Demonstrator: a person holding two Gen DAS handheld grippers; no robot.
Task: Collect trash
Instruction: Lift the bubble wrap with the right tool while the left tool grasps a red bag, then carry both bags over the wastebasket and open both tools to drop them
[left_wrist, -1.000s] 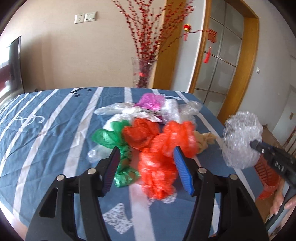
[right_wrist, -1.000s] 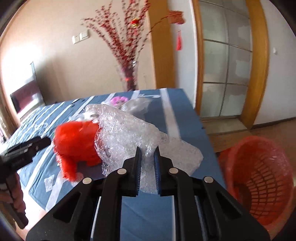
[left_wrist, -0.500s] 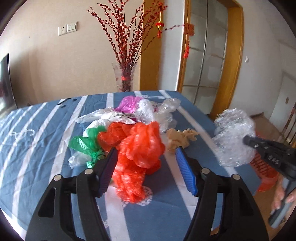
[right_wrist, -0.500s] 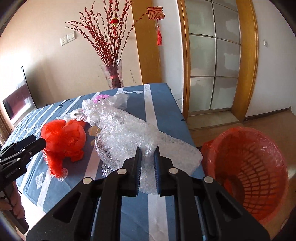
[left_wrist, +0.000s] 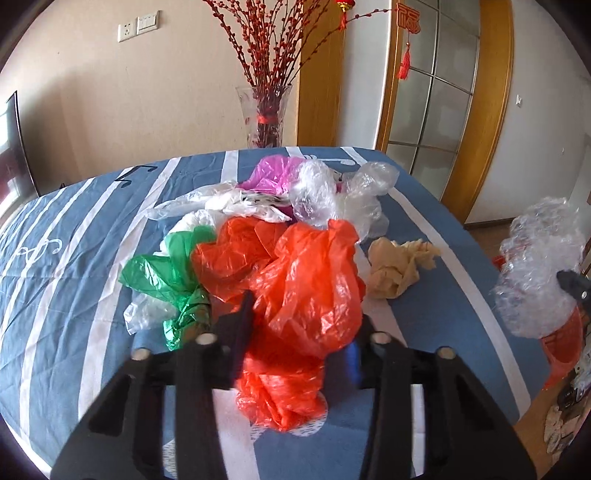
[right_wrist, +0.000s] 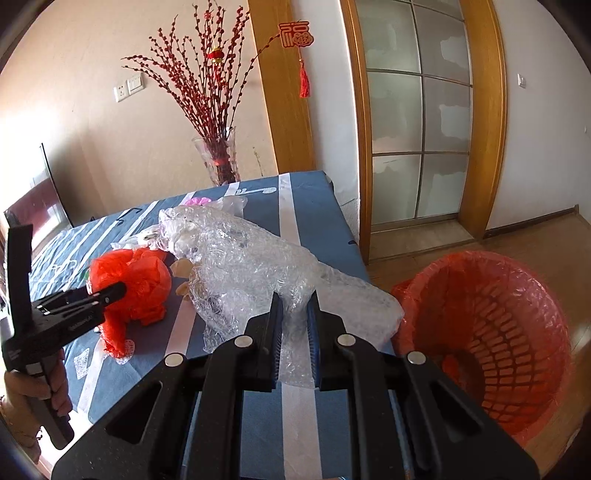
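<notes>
A crumpled red plastic bag lies at the near end of a heap on the blue striped table. My left gripper straddles it with its jaws closing, and both pads touch the plastic. My right gripper is shut on a big wad of clear bubble wrap, held above the table's right edge. A red mesh basket lined with a red bag stands on the floor to the right of it.
The heap also holds a green bag, a pink bag, clear bags and crumpled beige paper. A glass vase of red branches stands beyond the table's far edge. A hand grips the left tool.
My left gripper has moved in over the red bag and its jaws have narrowed onto it. The right gripper has carried the bubble wrap a little toward the basket.
</notes>
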